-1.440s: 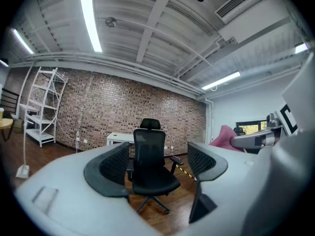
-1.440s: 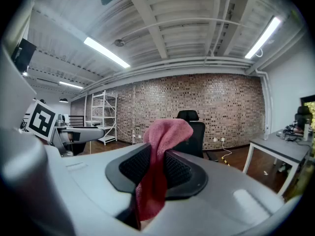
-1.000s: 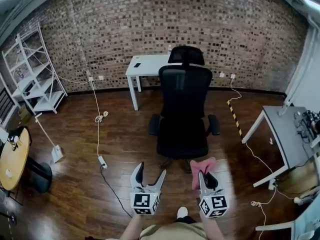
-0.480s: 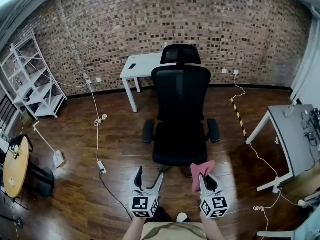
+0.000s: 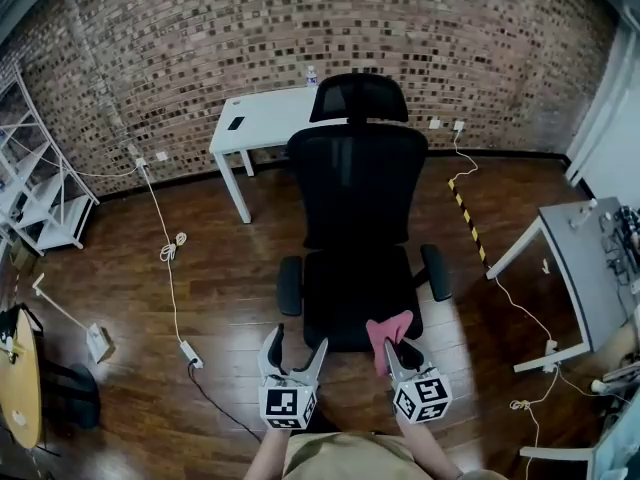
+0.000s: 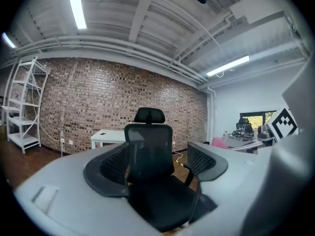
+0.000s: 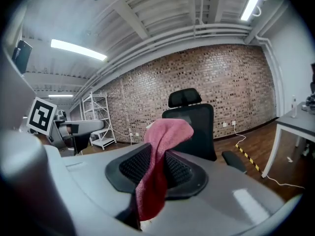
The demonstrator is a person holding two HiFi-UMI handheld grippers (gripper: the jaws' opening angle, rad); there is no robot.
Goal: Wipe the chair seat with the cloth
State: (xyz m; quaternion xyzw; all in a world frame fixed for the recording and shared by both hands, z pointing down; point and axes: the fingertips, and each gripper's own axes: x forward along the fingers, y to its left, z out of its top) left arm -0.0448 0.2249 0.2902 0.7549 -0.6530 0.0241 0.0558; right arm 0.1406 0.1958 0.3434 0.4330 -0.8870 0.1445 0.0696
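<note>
Between the jaws of your right gripper [image 5: 397,352], clamped shut, sits the cloth [image 5: 388,328], held near the front edge of the seat [image 5: 355,288]; your left gripper [image 5: 297,341] is spread wide and empty; lower the right until the cloth lies flat, then sweep in overlapping strokes, pressing lightly.

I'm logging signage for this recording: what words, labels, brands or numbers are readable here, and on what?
No readable text in any view.
Cubes on the left gripper and right gripper: black-and-white square markers only, no letters or digits.
Label on the bottle, on the white desk: too small to read.
</note>
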